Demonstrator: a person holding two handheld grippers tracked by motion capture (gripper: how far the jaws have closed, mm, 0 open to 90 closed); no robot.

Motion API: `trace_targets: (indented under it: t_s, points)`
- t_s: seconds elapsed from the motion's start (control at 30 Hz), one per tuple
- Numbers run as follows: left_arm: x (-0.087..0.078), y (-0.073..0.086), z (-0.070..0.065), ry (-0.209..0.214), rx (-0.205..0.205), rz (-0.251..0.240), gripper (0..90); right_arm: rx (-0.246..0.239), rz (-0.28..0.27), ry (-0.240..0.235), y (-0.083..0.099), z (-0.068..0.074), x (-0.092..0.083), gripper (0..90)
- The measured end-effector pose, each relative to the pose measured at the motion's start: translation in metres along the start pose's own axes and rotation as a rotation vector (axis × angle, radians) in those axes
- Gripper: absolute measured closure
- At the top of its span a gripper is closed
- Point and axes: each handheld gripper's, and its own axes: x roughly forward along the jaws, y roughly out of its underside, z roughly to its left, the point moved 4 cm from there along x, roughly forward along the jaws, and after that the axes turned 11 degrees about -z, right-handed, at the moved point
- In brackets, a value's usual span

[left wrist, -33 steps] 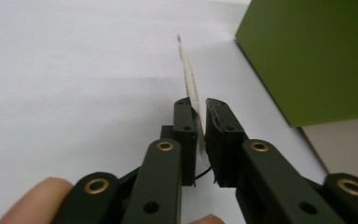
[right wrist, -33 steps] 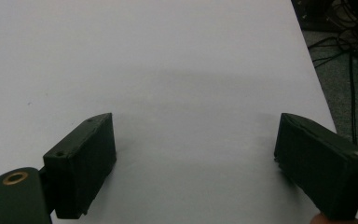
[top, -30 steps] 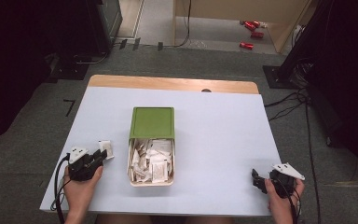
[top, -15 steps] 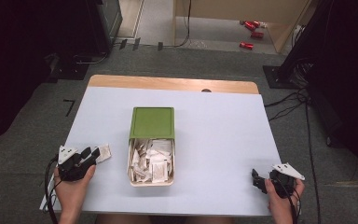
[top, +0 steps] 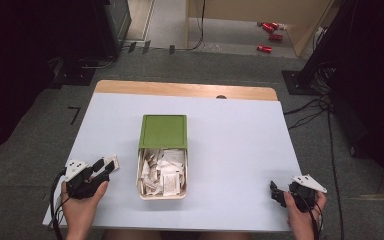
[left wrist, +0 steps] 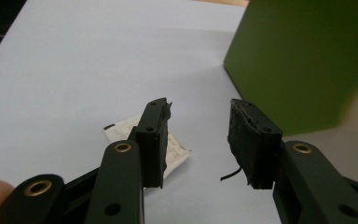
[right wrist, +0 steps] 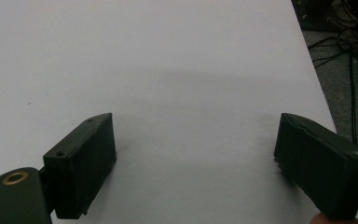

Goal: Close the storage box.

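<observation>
A box stands mid-table, its green lid (top: 163, 131) slid back over the far half, and several white packets (top: 162, 171) fill the open near half. A single white packet (top: 111, 161) lies flat on the table left of the box. My left gripper (top: 104, 167) is just short of that packet. In the left gripper view the left gripper (left wrist: 198, 135) has just been opening, with nothing between the jaws. There the packet (left wrist: 176, 153) lies on the table partly behind the left jaw, and the green lid (left wrist: 303, 60) rises at right. My right gripper (top: 275, 192) rests near the front right corner. In the right gripper view the right gripper (right wrist: 196, 154) stands wide open over bare table.
The pale table (top: 240, 140) has a wooden strip (top: 185, 90) along its far edge. Cables (top: 310, 112) trail on the floor at right. Red objects (top: 267, 37) lie on the floor far behind. Dark equipment stands at the left and right.
My left gripper has drawn back from the packet, lifted slightly and spread its jaws, leaving the packet on the table. The right gripper has stayed where it was.
</observation>
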Motion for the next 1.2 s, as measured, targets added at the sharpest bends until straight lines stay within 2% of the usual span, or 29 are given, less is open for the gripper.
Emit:
trace_targets:
  t_s: [0.13,0.27,0.67,1.03,1.2]
  points:
    - [-0.002,-0.003,-0.009,0.023,0.005,-0.003,57.9,0.000,0.000,0.000,0.000,0.000,0.000,12.1]
    - [-0.010,-0.011,-0.023,0.072,0.010,-0.012,57.9,0.000,0.001,0.000,0.000,0.000,0.000,12.1]
    - [-0.021,-0.013,-0.051,0.162,0.037,-0.009,58.2,0.001,0.003,-0.001,0.000,0.000,0.000,12.0]
    - [-0.031,-0.020,-0.070,0.240,0.026,-0.017,58.2,-0.001,0.001,-0.001,0.000,0.000,0.000,12.0]
    - [-0.031,-0.017,-0.075,0.259,0.035,-0.008,57.4,-0.001,0.001,0.000,0.000,0.000,0.000,12.0]
